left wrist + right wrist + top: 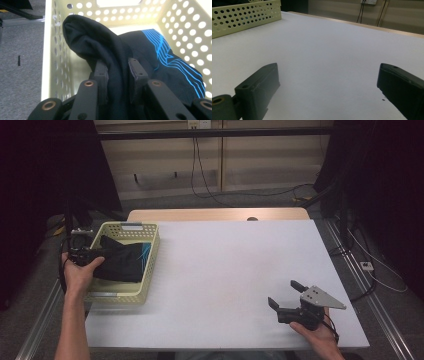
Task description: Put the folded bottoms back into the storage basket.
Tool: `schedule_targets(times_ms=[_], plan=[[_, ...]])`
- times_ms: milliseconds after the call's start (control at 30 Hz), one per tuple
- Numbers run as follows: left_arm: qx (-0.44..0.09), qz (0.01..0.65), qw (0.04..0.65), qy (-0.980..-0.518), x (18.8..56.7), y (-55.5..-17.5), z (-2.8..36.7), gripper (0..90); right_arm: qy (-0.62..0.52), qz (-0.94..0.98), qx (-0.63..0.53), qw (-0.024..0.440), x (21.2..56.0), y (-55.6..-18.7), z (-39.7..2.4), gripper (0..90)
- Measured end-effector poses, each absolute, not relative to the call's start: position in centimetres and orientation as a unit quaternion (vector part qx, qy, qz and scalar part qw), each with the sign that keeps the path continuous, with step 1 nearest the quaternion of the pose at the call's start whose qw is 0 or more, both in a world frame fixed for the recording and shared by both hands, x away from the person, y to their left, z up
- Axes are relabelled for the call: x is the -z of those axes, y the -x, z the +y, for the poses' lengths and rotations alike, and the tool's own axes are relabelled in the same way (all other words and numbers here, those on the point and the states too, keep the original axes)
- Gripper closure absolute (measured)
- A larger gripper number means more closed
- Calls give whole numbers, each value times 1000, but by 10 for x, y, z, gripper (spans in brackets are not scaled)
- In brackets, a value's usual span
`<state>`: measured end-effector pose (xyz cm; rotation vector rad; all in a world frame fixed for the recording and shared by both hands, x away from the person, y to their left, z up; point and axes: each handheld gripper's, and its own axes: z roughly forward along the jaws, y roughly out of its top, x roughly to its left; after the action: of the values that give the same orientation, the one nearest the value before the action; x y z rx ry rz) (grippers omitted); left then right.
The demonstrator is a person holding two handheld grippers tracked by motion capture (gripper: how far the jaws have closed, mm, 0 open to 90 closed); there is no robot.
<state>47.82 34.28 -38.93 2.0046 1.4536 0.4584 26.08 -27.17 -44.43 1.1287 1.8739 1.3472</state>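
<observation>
1. At the near right corner of the white table point(225, 270), the right gripper point(286, 296) sat in the person's right hand point(320, 337), its grey three-cornered plate point(320, 296) on top and its jaws spread wide apart, holding nothing
2. In the right gripper view those two black jaws stood low over the bare white tabletop point(332, 50), with a tiny dark speck just beside the right-hand one
3. Farther in at the left edge, the person's left hand point(79, 272) held the left gripper point(95, 256) over the left wall of a pale yellow perforated plastic basket point(150, 265)
4. In the left gripper view its jaws were clamped on a raised fold of a black garment point(100, 47), the cloth pinched between the two pads point(101, 75)
5. The garment lay inside the basket point(55, 57), part of it lifted toward the left wall and the rest spread on the floor of it, showing a pattern of thin blue lines point(170, 57)
6. Beyond the white surface a strip of light wooden tabletop point(220, 214) showed along the far edge
7. Farthest back, dark cables point(205, 175) hung down the pale wall panels from a socket point(198, 124) to the grey floor
</observation>
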Motion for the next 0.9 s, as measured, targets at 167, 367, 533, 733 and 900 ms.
schedule_targets(times_ms=[167,367,533,733,900], plan=[[-174,560,305,-751,392,-474,346,706,-421,700,-503,283,444,-260,-272,39],[-177,569,295,-747,392,-469,352,582,-421,700,-503,282,444,-261,-271,39],[-188,570,307,-738,383,-458,353,392,-421,700,-503,281,444,-261,-271,38],[-205,553,318,-742,364,-453,344,237,-422,700,-504,280,444,-261,-270,38],[-203,538,336,-746,363,-461,326,200,-420,701,-504,280,444,-261,-270,38]])
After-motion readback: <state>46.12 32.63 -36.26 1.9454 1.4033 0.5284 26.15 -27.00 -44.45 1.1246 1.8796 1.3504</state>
